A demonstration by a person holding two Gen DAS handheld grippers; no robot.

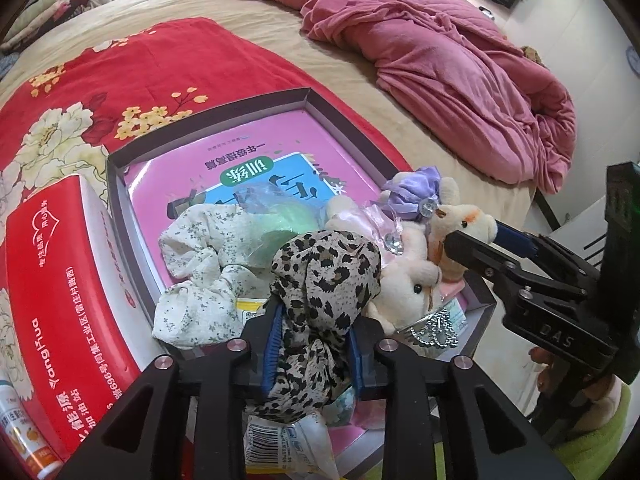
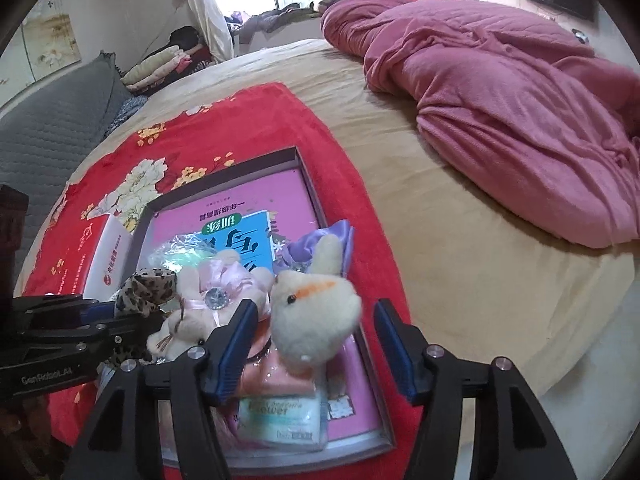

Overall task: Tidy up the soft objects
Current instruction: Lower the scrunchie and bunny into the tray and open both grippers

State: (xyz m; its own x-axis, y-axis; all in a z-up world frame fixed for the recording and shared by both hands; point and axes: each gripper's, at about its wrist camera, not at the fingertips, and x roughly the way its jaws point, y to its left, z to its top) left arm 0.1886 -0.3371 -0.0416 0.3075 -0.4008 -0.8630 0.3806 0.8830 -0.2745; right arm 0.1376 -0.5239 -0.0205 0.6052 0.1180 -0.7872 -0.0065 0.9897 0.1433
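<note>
A leopard-print scrunchie (image 1: 324, 276) stands between the blue pads of my left gripper (image 1: 314, 344), which is shut on it over the near end of a shallow grey-walled box (image 1: 208, 124). A cream plush rabbit (image 2: 316, 312) with an orange mark sits between the fingers of my right gripper (image 2: 316, 342); the jaws are open and a gap shows at the right pad. Beside it lie a second plush rabbit with pink ribbon (image 2: 200, 304), a purple satin piece (image 2: 320, 240), a white floral scrunchie (image 1: 204, 248) and a green item in clear wrap (image 1: 276, 220).
The box holds a pink book (image 1: 240, 148) and rests on a red floral blanket (image 1: 100, 80) on the bed. A red carton (image 1: 60, 280) lies left of it. A heaped pink quilt (image 2: 500, 100) fills the far right. A bead chain (image 1: 436, 330) and packets lie at the near edge.
</note>
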